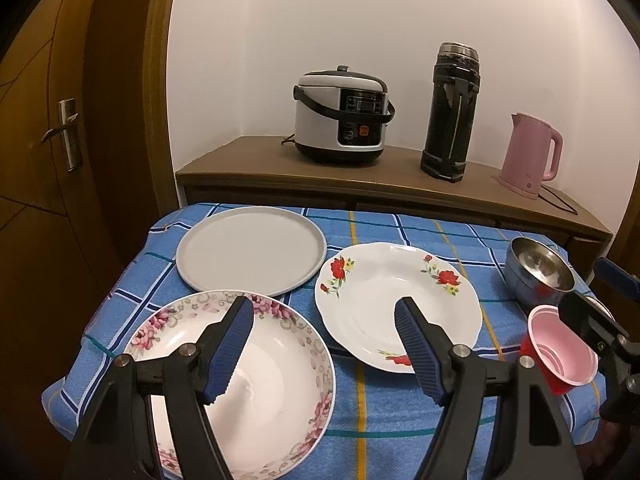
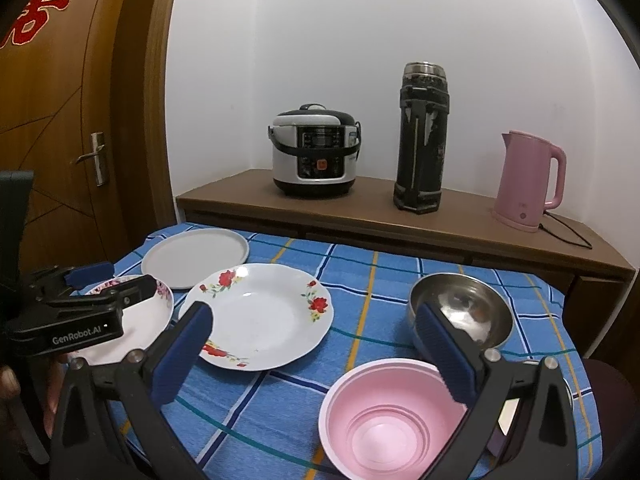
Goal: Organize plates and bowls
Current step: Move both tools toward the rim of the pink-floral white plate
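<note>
My left gripper (image 1: pixel 324 344) hovers with jaws spread wide over the pink-flowered plate (image 1: pixel 256 392) at the counter's (image 1: pixel 400 432) near left. My right gripper (image 2: pixel 316 356) hangs likewise spread, empty, above the pink bowl (image 2: pixel 384 420) at near right. The steel bowl (image 2: pixel 460 312) sits just behind it. The red-flowered plate (image 2: pixel 260 316) lies mid-counter, the grey plate (image 2: pixel 196 256) at far left.

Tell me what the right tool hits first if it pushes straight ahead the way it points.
Probably the pink bowl: it sits between the open right tool's fingers, with the steel bowl behind. Depth is uncertain.
</note>
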{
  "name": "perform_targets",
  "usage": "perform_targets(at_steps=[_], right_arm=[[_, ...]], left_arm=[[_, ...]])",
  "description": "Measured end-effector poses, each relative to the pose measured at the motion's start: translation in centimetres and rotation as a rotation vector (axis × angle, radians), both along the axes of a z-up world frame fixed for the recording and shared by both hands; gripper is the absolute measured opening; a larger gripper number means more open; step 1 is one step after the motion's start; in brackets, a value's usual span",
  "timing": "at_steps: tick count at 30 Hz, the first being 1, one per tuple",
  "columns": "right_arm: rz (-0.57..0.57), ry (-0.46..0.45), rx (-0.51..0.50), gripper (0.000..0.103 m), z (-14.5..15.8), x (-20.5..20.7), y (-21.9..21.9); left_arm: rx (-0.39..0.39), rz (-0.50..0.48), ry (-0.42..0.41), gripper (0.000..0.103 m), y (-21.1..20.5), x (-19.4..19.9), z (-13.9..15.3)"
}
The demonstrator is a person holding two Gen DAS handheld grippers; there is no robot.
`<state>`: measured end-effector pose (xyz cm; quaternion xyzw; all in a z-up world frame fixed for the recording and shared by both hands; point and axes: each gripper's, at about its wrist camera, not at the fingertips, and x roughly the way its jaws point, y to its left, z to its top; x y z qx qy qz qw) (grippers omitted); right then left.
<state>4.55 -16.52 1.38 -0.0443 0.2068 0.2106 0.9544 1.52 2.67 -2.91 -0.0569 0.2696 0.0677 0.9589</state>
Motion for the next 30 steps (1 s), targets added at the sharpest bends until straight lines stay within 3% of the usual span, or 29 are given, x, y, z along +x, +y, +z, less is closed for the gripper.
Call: perform_targets(at_steps=[30], right_arm=[[0.029, 0.007, -0.002, 0.103, -0.3, 0.1, 1.4]], left_arm=[[0.015, 0.012, -0.008, 0.075, 0.7, -0.2, 0.3]])
